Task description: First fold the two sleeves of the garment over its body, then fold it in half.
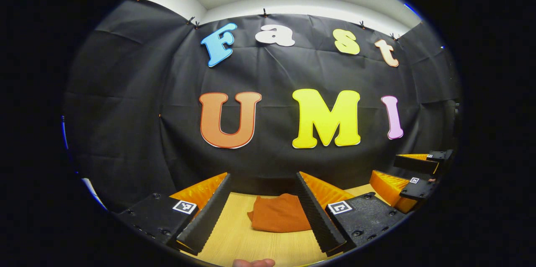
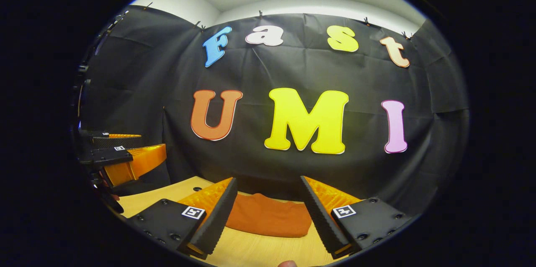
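Observation:
An orange garment (image 1: 278, 216) lies bunched on the wooden table (image 1: 247, 242), close to the far wall. My left gripper (image 1: 264, 208) hovers above the table in front of it, open, nothing between its fingers. In the right gripper view the same orange garment (image 2: 268, 219) lies ahead as a low folded heap. My right gripper (image 2: 268, 212) is also open and empty, held above the table short of the cloth. The right gripper (image 1: 412, 175) appears at the far right of the left gripper view, and the left gripper (image 2: 117, 156) at the far left of the right gripper view.
The black cloth wall (image 1: 268, 74) stands right behind the table's far edge. A fingertip (image 1: 253, 263) shows at the bottom of the left gripper view. Bare table (image 2: 255, 250) lies between the fingers and the garment.

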The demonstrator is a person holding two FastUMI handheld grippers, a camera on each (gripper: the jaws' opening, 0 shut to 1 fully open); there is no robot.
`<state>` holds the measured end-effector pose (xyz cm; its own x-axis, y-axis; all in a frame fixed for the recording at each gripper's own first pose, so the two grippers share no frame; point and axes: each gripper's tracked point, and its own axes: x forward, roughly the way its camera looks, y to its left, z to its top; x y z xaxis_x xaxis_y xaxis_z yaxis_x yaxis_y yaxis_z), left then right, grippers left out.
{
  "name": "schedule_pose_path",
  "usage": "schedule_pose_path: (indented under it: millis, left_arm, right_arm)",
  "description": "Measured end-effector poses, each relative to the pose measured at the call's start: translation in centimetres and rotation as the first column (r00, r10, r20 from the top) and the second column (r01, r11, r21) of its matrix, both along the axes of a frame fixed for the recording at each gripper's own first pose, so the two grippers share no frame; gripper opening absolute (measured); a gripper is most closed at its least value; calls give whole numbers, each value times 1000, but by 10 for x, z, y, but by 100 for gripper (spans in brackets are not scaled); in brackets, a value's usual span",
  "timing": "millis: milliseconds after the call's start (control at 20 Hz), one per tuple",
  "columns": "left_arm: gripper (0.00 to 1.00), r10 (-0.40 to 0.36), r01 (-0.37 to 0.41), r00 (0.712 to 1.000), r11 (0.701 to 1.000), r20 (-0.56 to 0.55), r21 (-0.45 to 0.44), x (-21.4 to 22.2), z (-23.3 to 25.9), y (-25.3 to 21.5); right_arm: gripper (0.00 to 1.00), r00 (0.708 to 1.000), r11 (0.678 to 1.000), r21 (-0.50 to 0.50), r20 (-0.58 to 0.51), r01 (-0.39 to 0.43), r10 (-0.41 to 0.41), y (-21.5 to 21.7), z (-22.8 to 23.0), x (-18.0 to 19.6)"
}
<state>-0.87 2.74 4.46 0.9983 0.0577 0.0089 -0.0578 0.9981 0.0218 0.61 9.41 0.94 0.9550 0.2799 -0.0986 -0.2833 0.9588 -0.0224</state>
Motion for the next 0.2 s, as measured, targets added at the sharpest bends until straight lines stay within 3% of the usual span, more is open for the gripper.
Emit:
schedule_pose_path:
  millis: [200]
  left_arm:
    - [100, 25, -25, 1000, 1000, -6, -4, 2, -1, 6]
  right_arm:
    - [94, 1000, 1000, 10, -6, -22, 22, 8, 1, 7]
